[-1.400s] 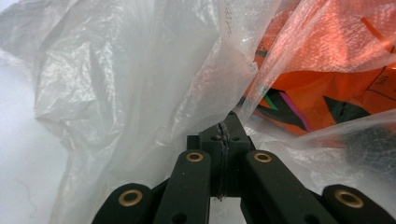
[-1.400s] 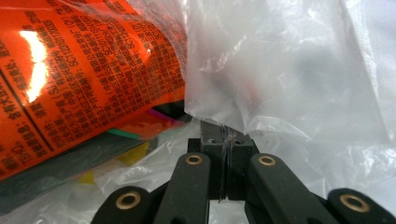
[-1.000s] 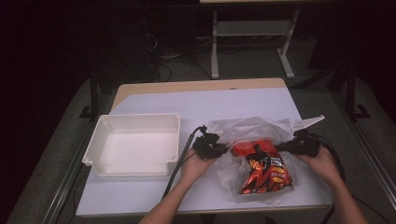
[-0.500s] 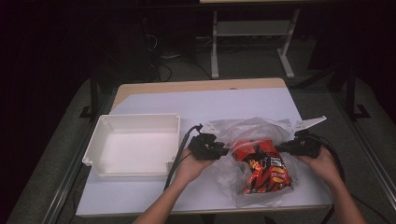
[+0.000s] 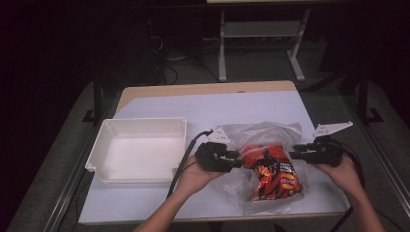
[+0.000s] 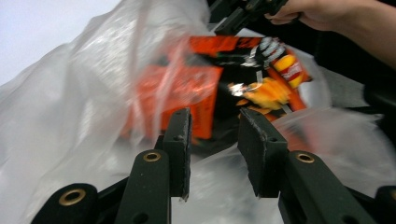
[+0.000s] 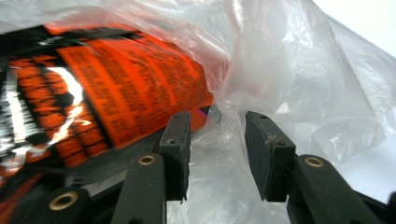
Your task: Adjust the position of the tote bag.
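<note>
Left gripper (image 5: 239, 162) jaws apart, just been opening, nothing pinched; right gripper (image 5: 293, 154) same. Between them: orange chip bag (image 5: 270, 169) inside clear plastic bag (image 5: 258, 133), lying on table (image 5: 159, 104). White bin (image 5: 140, 150) left of it.

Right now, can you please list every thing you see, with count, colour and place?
snack bag: one, orange and black, inside the plastic bag, between the grippers.
plastic bag: one, clear, right half of the table.
tray: one, white, left half of the table.
table: one, pale cover, wooden far edge.
frame: one, grey metal, floor beyond the table.
left gripper: one, black, jaws have just been opening, plastic between them.
right gripper: one, black, jaws have just been opening beside the bag.
</note>
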Demonstrator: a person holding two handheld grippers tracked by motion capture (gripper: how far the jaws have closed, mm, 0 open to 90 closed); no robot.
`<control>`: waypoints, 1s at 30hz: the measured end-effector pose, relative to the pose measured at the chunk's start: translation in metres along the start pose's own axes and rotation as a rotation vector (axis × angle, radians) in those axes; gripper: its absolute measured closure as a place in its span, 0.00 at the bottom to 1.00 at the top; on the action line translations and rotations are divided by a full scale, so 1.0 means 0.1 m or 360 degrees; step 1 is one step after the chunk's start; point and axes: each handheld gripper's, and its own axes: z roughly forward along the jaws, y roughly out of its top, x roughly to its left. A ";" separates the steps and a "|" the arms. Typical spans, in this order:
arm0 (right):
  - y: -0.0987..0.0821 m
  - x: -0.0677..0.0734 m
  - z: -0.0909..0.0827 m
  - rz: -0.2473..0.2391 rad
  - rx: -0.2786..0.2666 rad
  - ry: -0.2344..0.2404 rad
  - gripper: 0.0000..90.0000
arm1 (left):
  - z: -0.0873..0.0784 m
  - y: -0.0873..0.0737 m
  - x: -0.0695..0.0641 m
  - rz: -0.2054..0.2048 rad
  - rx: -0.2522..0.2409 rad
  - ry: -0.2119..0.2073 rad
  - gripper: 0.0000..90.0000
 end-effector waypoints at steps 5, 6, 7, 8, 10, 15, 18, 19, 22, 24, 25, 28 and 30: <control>0.00 0.11 -0.12 -0.0050 -0.0022 0.0004 0.66 | 0.02 0.06 -0.09 0.0037 0.0010 -0.0062 0.71; 0.00 0.13 -0.14 -0.0061 -0.0023 0.0003 0.66 | 0.02 0.06 -0.09 0.0037 0.0010 -0.0062 0.70; 0.00 0.15 -0.16 -0.0079 -0.0023 -0.0005 0.65 | 0.03 0.08 -0.10 0.0047 0.0009 -0.0072 0.70; -0.01 0.17 -0.18 -0.0082 -0.0029 -0.0012 0.65 | 0.04 0.10 -0.14 0.0056 0.0014 -0.0087 0.69; -0.01 0.18 -0.20 -0.0087 -0.0031 -0.0012 0.65 | 0.05 0.11 -0.15 0.0049 0.0009 -0.0097 0.68; -0.01 0.24 -0.30 -0.0119 -0.0052 -0.0022 0.63 | 0.08 0.16 -0.22 0.0054 0.0004 -0.0180 0.64; -0.02 0.26 -0.32 -0.0121 -0.0063 -0.0025 0.62 | 0.10 0.19 -0.27 0.0082 0.0019 -0.0228 0.63; -0.02 0.26 -0.35 -0.0122 -0.0071 -0.0030 0.60 | 0.11 0.20 -0.30 0.0101 0.0033 -0.0240 0.61; -0.01 0.28 -0.36 -0.0128 -0.0079 -0.0022 0.59 | 0.13 0.20 -0.34 0.0112 0.0048 -0.0260 0.61; -0.01 0.29 -0.36 -0.0131 -0.0076 -0.0024 0.58 | 0.14 0.20 -0.35 0.0120 0.0069 -0.0265 0.62; 0.00 0.30 -0.37 -0.0141 -0.0081 -0.0021 0.57 | 0.14 0.19 -0.36 0.0128 0.0080 -0.0270 0.63; 0.02 0.32 -0.38 -0.0149 -0.0089 -0.0022 0.55 | 0.15 0.15 -0.41 0.0163 0.0129 -0.0272 0.64; 0.04 0.32 -0.40 -0.0151 -0.0105 -0.0025 0.53 | 0.14 0.10 -0.42 0.0170 0.0156 -0.0268 0.64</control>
